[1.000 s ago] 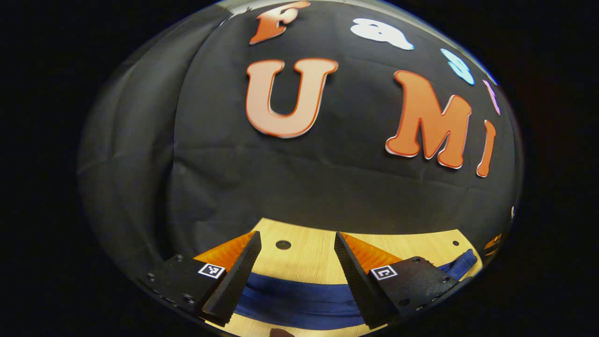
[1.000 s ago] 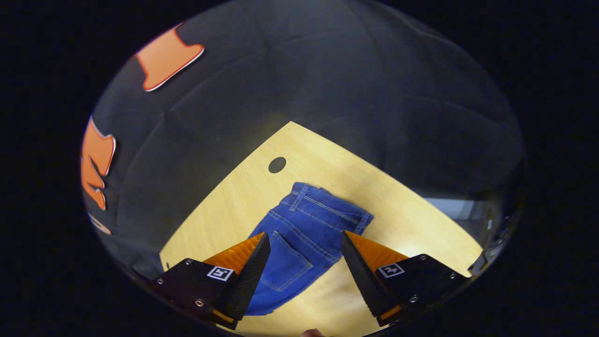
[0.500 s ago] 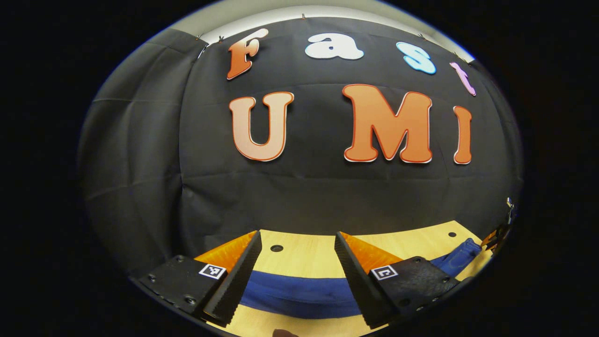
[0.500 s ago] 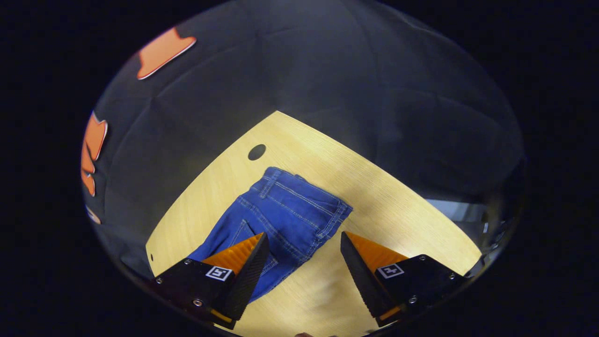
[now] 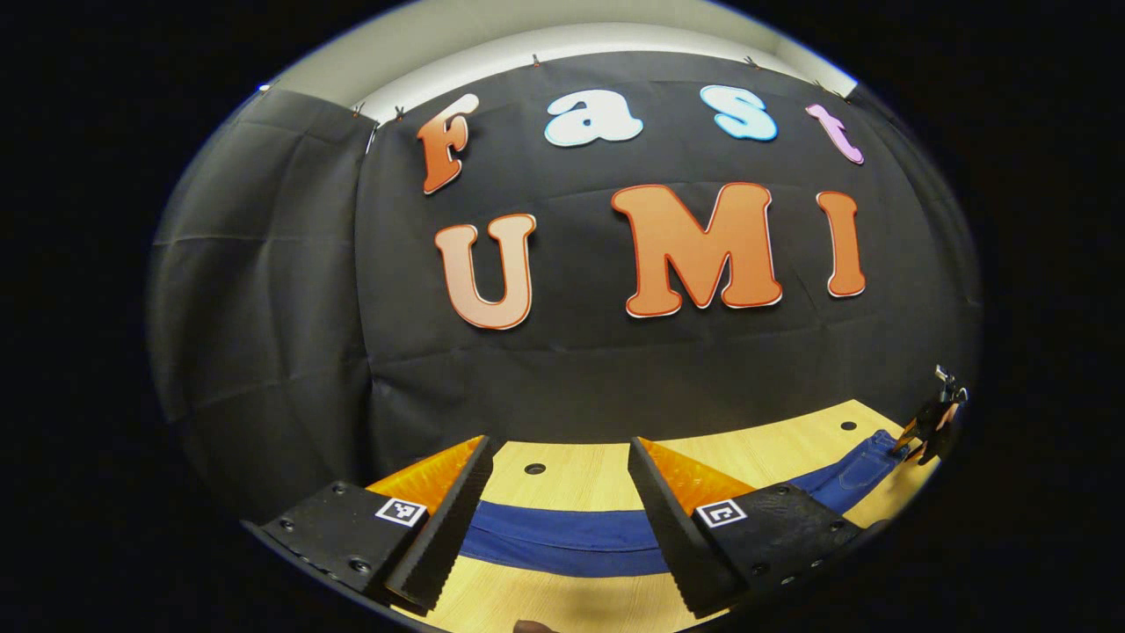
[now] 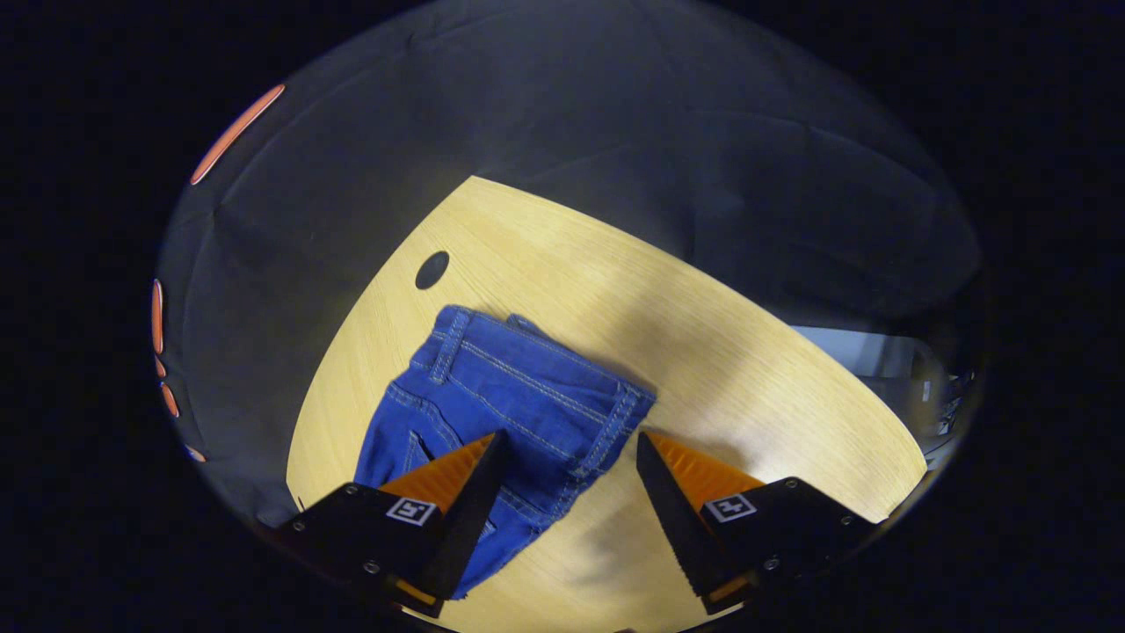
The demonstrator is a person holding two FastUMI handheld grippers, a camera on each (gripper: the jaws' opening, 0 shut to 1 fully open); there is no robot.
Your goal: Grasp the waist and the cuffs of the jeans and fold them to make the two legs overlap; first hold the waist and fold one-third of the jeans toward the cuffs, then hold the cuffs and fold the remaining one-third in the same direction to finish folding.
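1. Your left gripper [image 5: 558, 519] hangs wide open above the jeans [image 5: 562, 536], which lie flat along the wooden table [image 5: 580, 479], ready for a leg grab.
2. Your right gripper [image 6: 567, 510] is spread wide, empty, over the waistband [image 6: 615, 422] corner.
3. No brand label is legible on the denim.

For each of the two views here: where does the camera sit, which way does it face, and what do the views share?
Left gripper view: rides the left gripper, held low, facing the booth wall across the table; its open fingers frame the jeans.
Right gripper view: rides the right gripper, looking down at the waist; its fingers are open above the denim.
Shared: the jeans, table and a table hole.
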